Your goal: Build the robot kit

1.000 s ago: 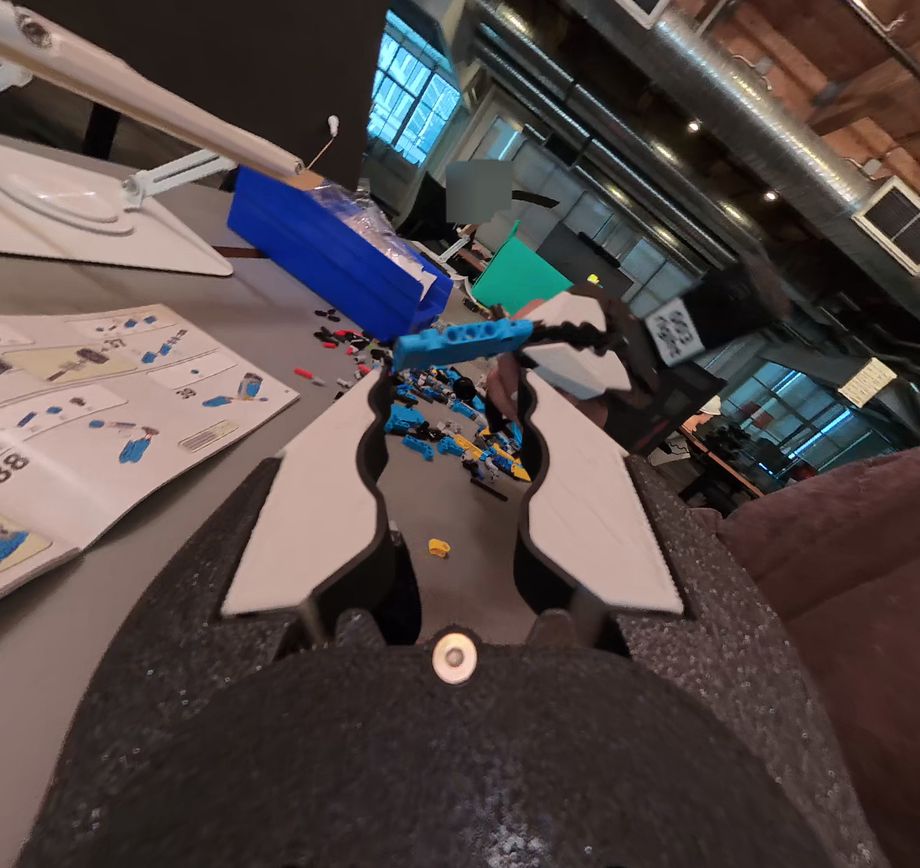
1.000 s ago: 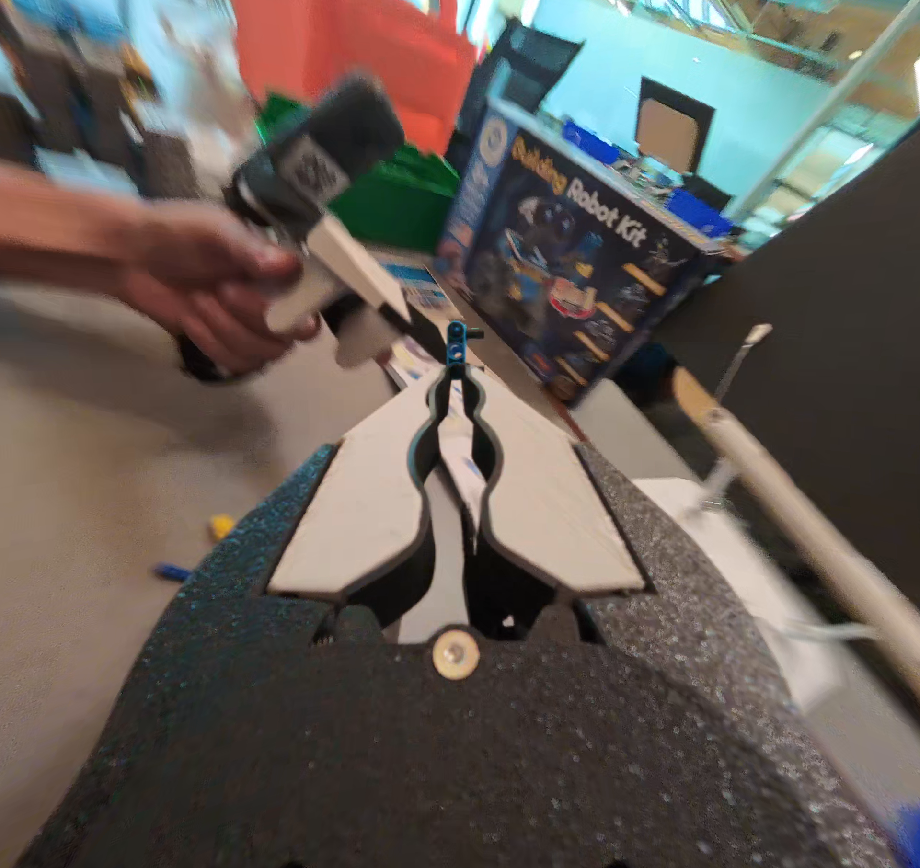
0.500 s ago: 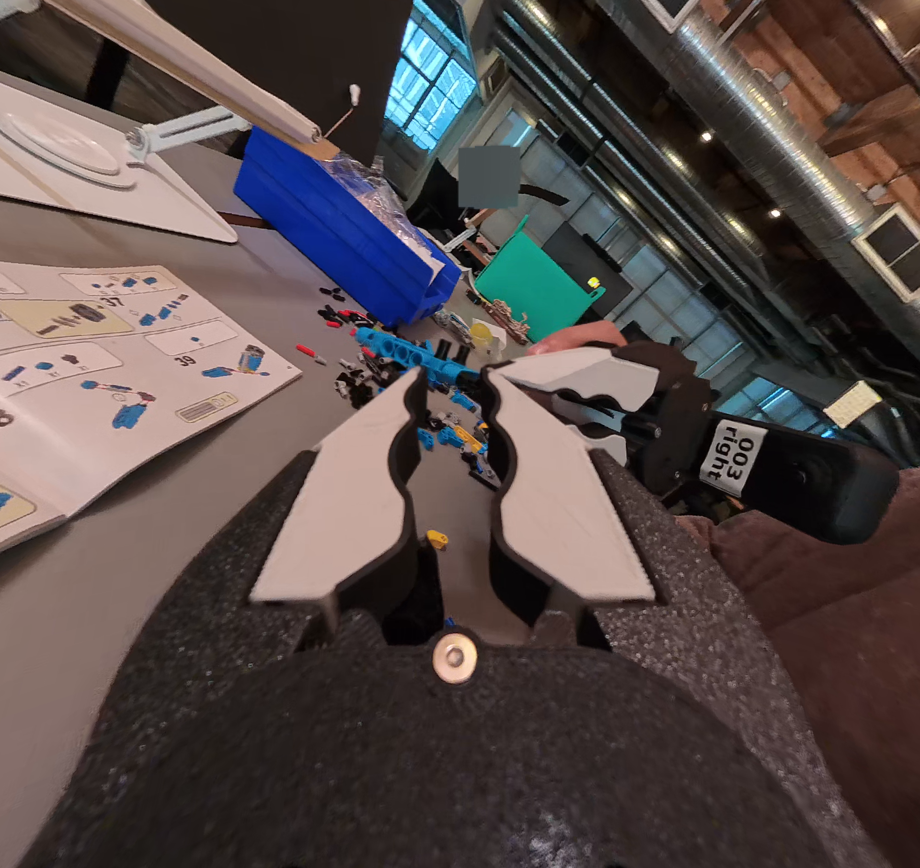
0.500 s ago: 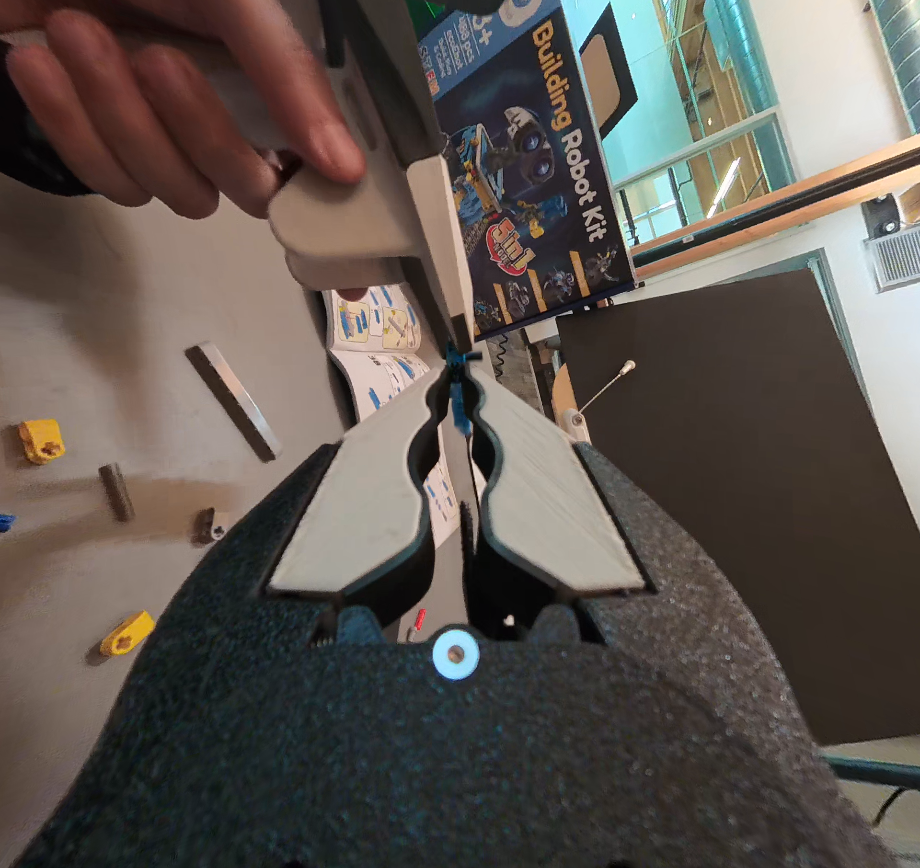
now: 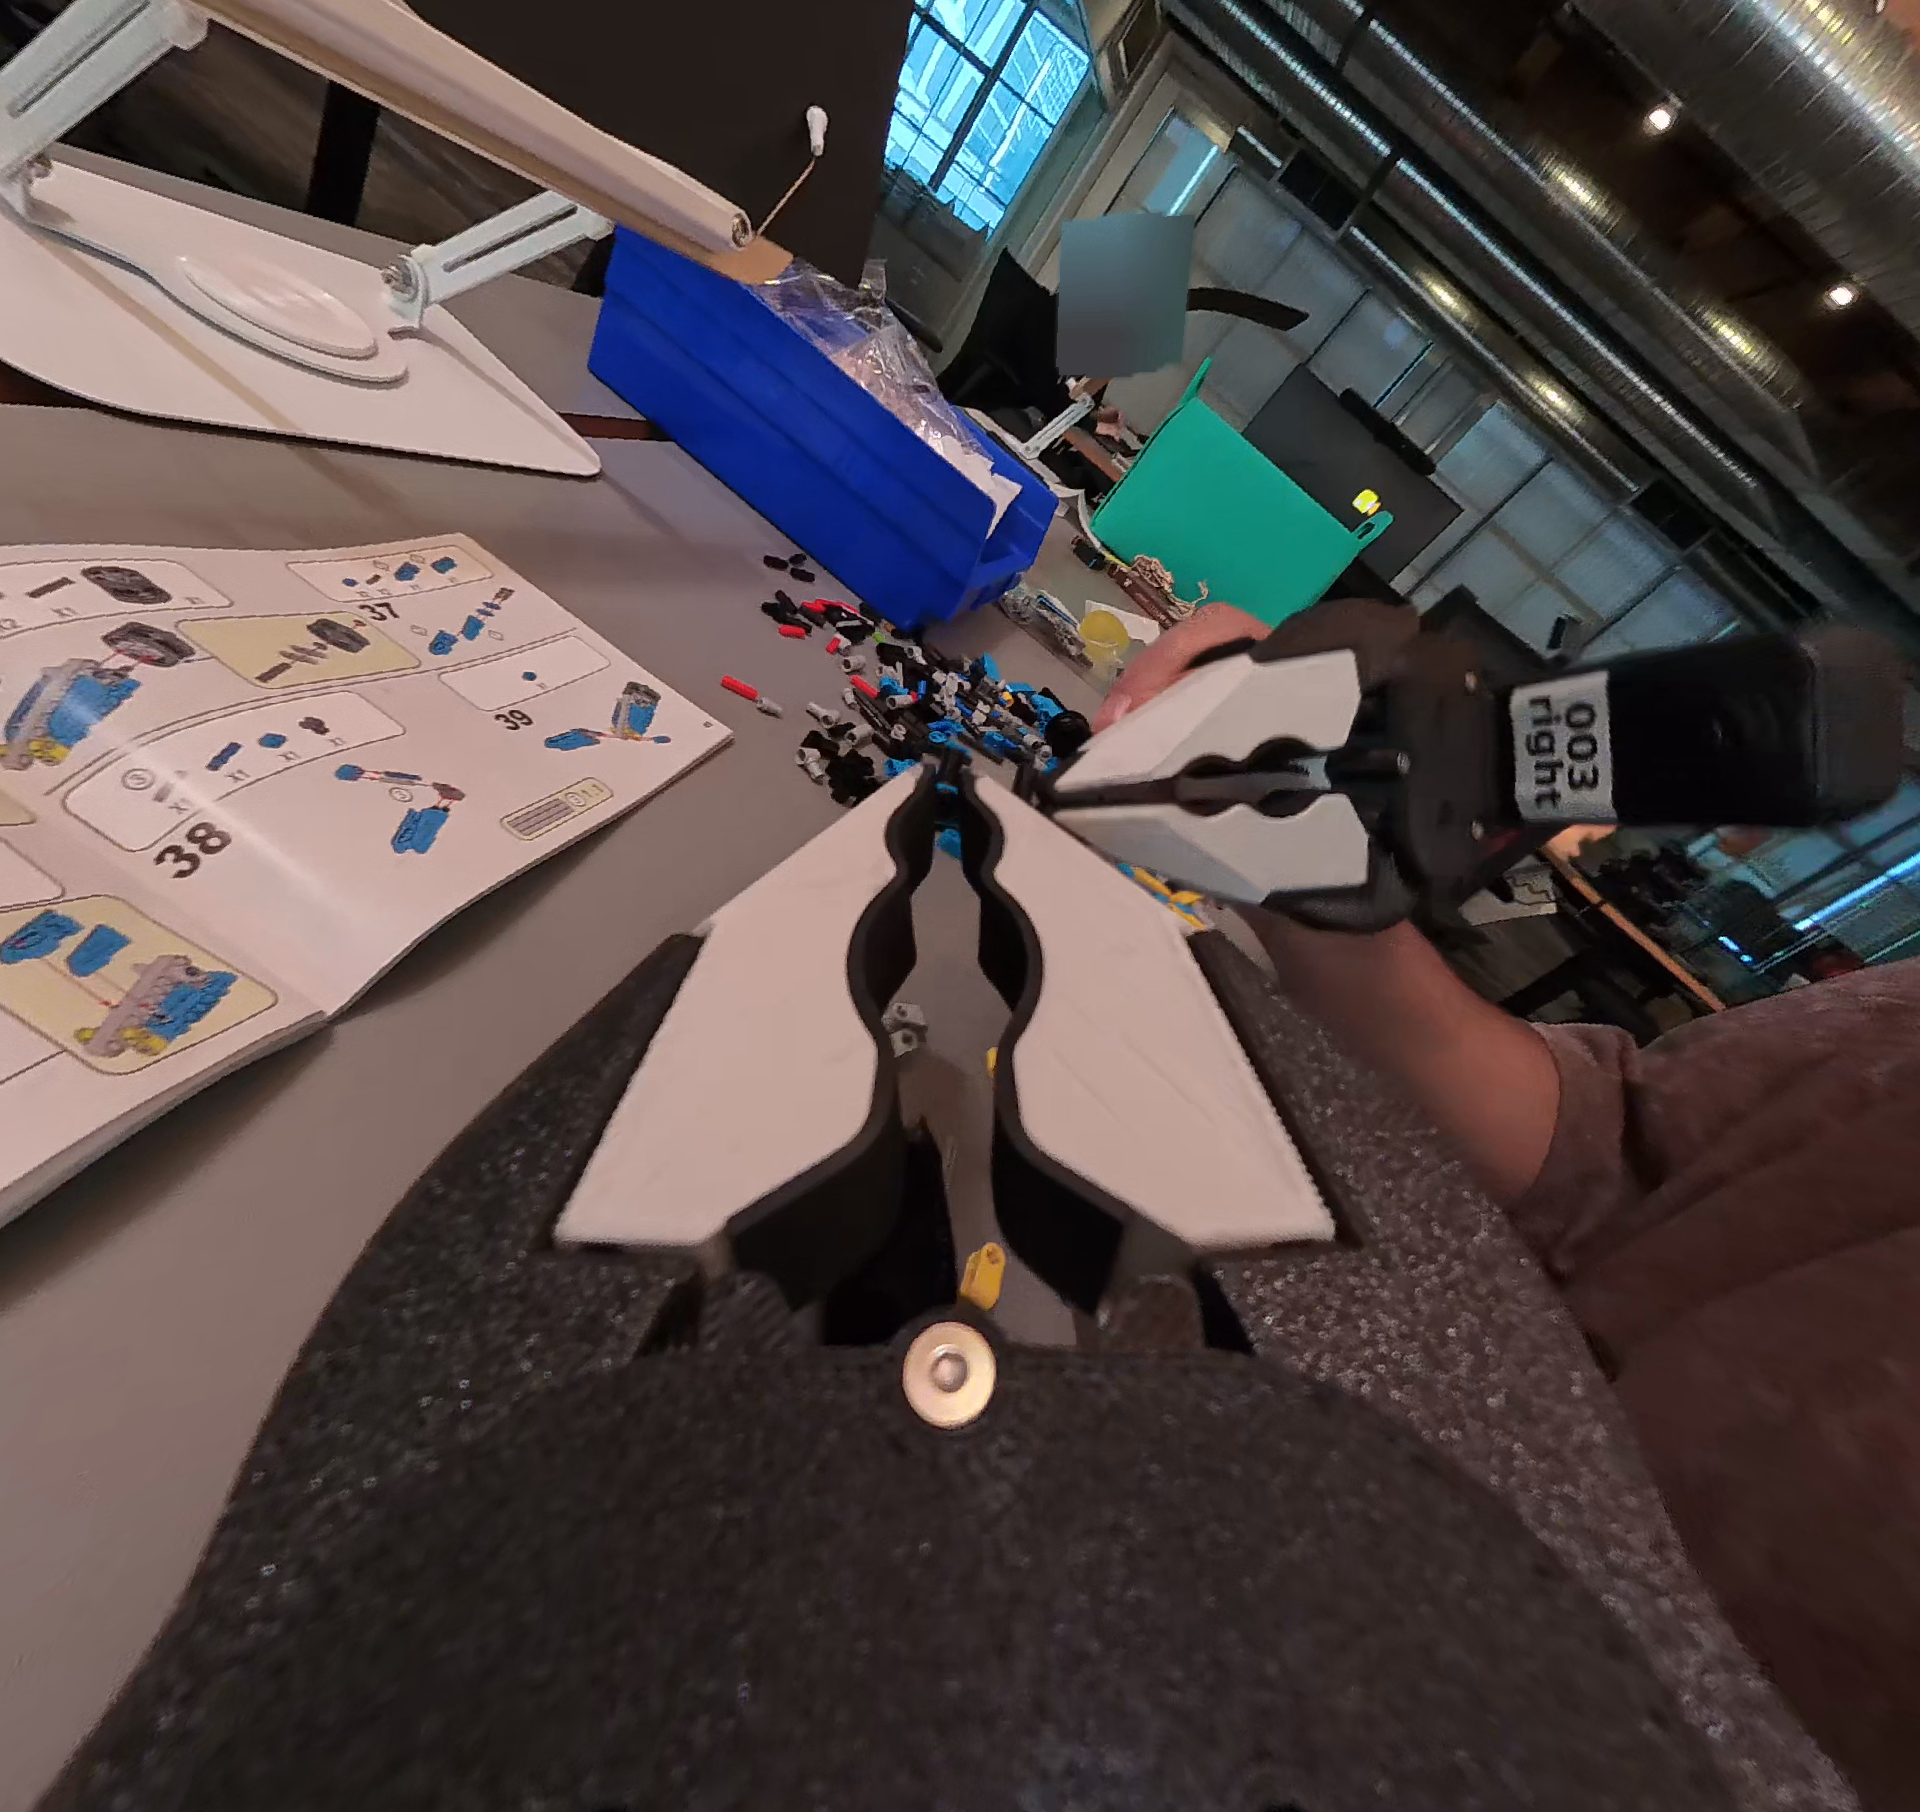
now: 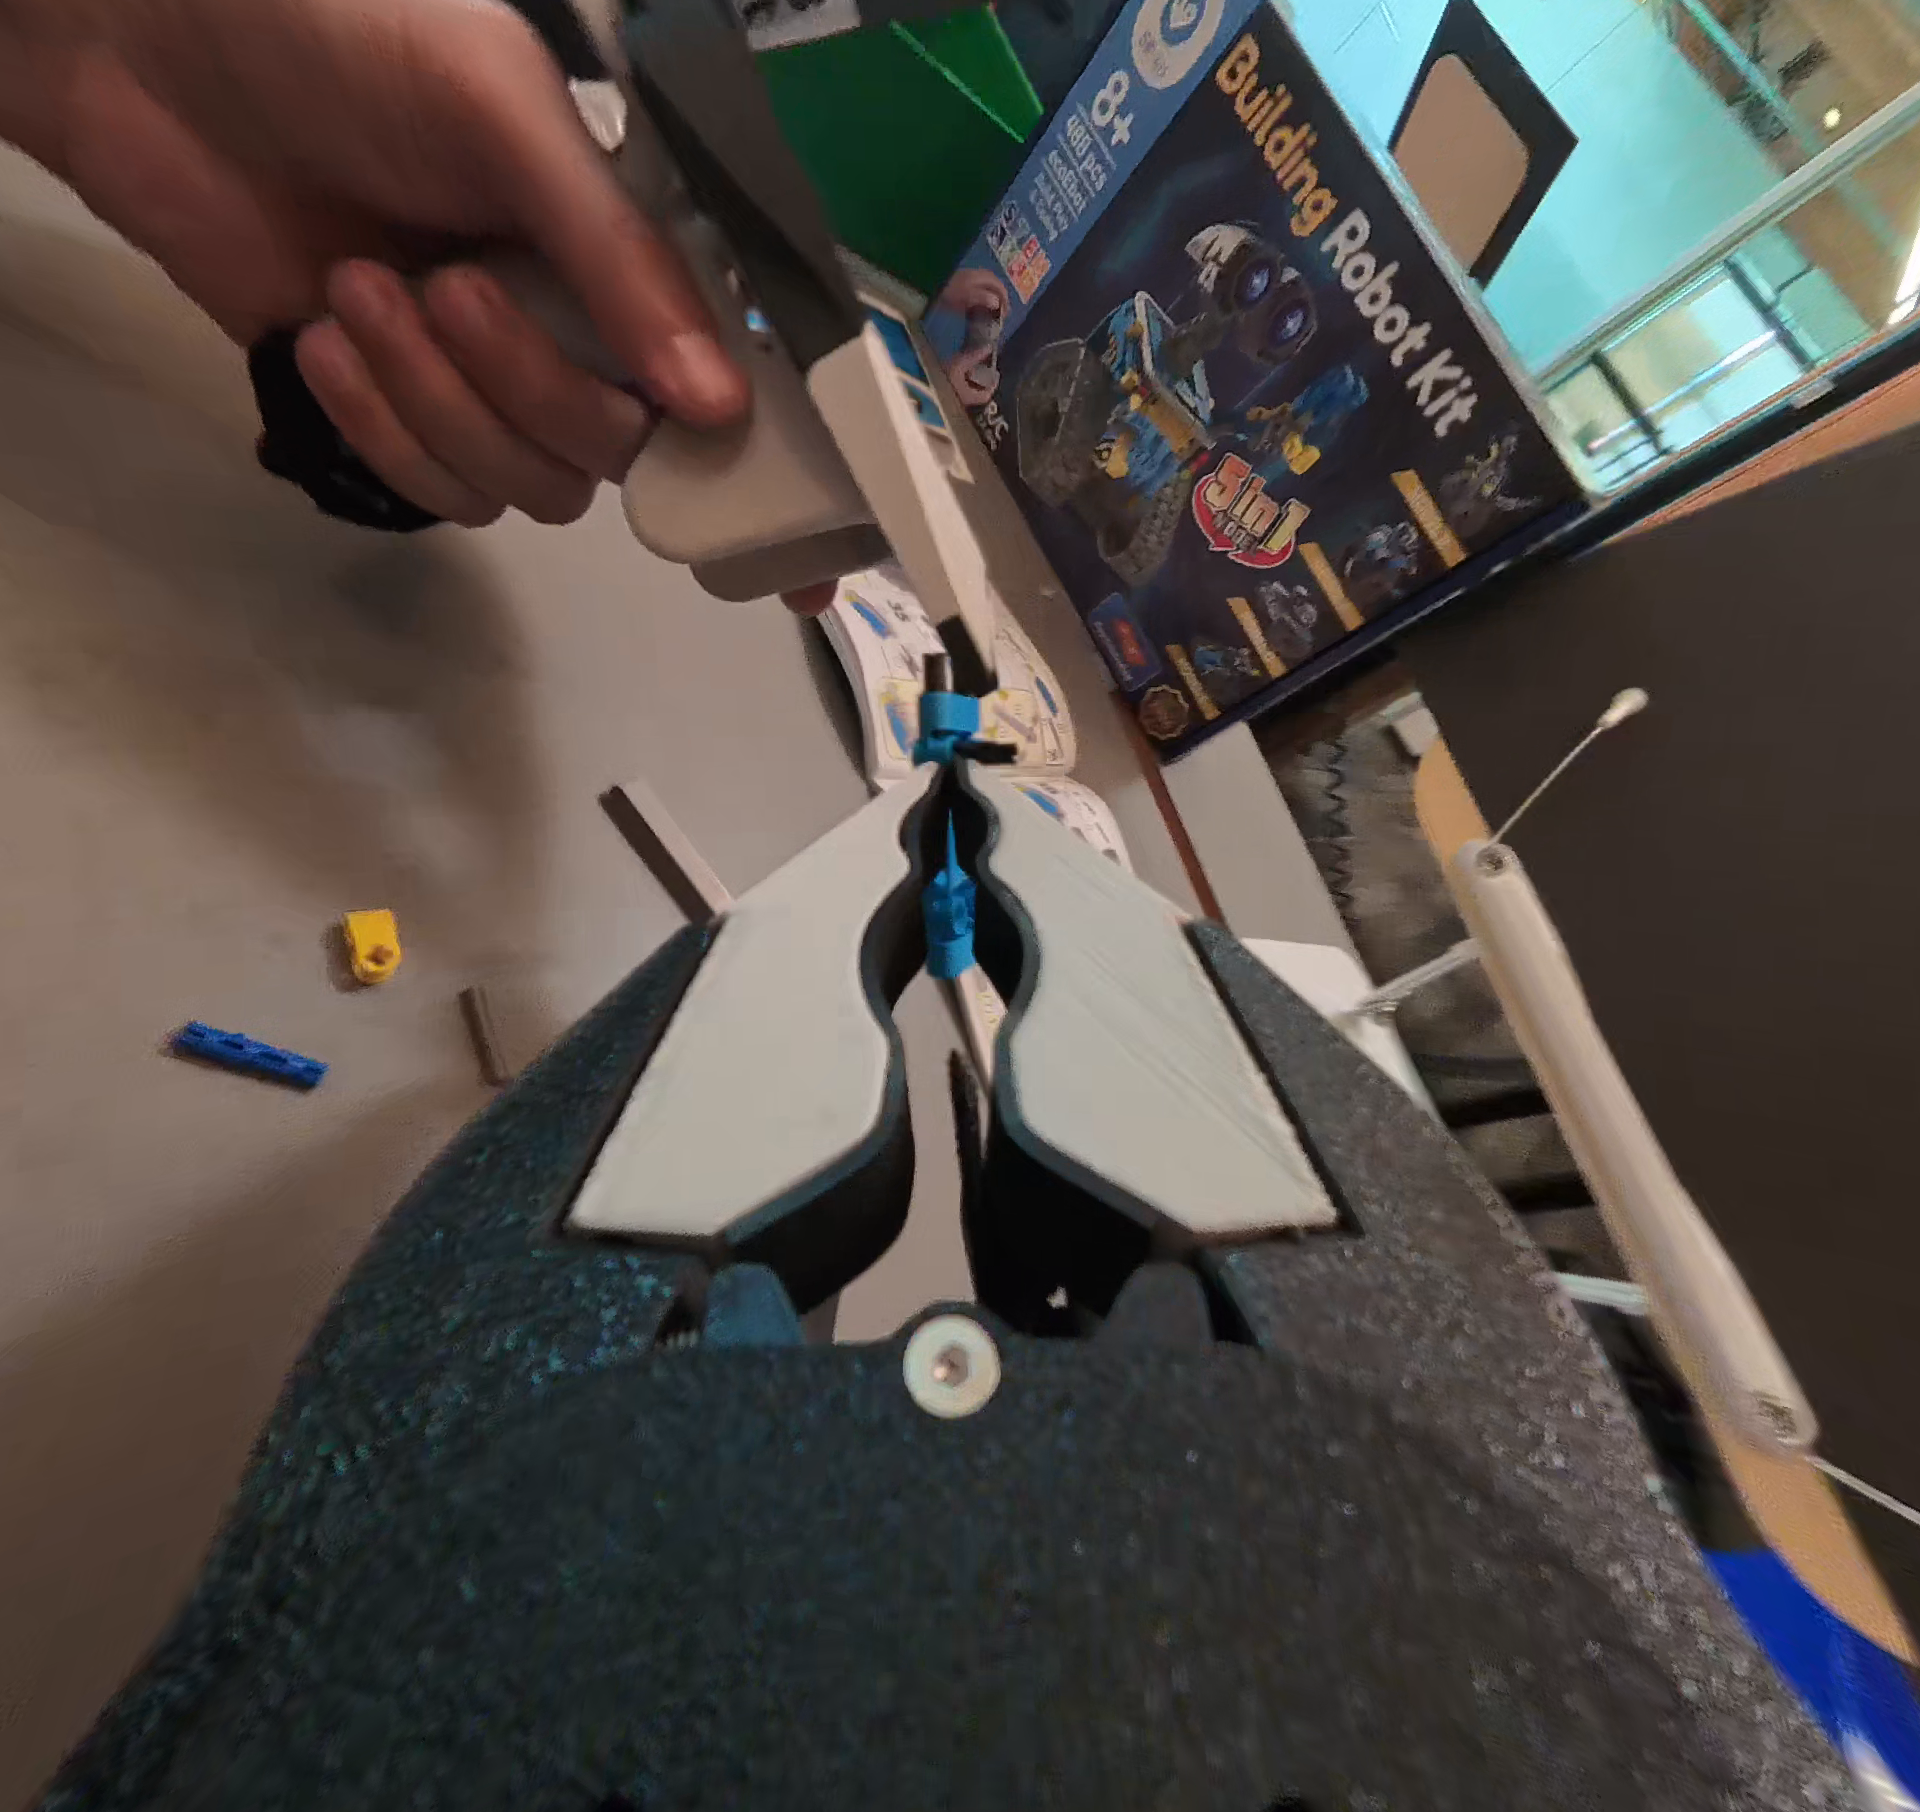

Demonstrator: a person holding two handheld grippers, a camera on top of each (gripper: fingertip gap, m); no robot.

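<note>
My right gripper (image 6: 951,775) was pinched nearly closed on a light-blue beam (image 6: 948,905) carrying a black pin, held edge-on above the grey table (image 6: 156,744). Only its own camera showed that piece clearly; there my left gripper (image 6: 951,645) came in from the far left, its tip touching the beam's far end. In the left wrist view my left gripper (image 5: 943,788) had only a narrow gap, whether gripping I could not tell. That view alone showed the parts pile (image 5: 914,713), instruction booklet (image 5: 260,786) and blue bin (image 5: 810,453).
</note>
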